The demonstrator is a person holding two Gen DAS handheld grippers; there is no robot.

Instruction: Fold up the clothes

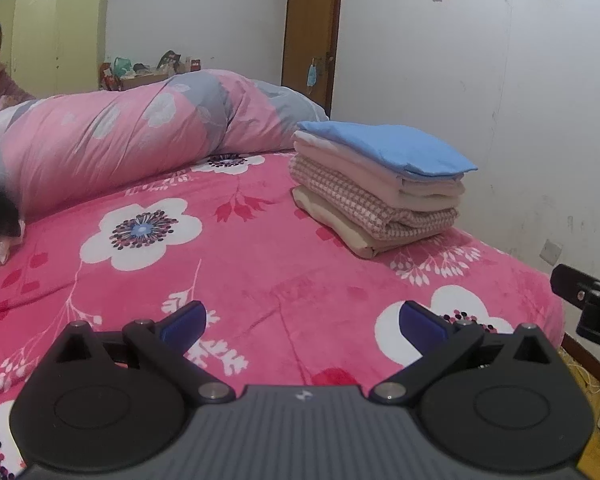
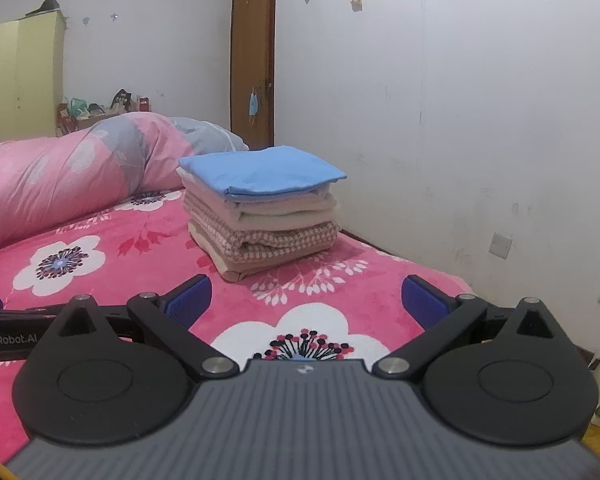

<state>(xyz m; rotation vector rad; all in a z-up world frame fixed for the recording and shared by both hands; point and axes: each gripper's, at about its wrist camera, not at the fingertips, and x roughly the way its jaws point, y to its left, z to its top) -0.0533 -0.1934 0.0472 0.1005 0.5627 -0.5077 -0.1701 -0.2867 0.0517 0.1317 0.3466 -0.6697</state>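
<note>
Both pairs of tongs are up over the bed and both are spread wide, blue pads well apart, nothing between them: the left tongs [image 1: 302,322] and the right tongs [image 2: 306,300] are empty. The pile of folded clothes [image 2: 260,208] sits ahead near the wall side of the bed [image 1: 260,264], resting flat on the pink flowered blanket [image 2: 112,248]. From the left tongs it lies ahead and off to the right; from the right tongs it lies almost dead ahead, a touch left, and looks nearer, so the right hand seems the better placed to reach it. The pile's long side runs away from the cameras towards the door [image 1: 312,28], with a corner pointing at the tongs. The top piece is a smooth blue cloth [image 1: 388,146], under it soft cream layers, then a pink checked weave [image 2: 276,240], then a beige piece at the bottom; all limp fabric with rounded folded edges. The blanket looks plush. A puffy pink and grey quilt [image 1: 112,136] lies rolled along the far side. No loose garment shows in front of either pair, so the folding looks largely done.
</note>
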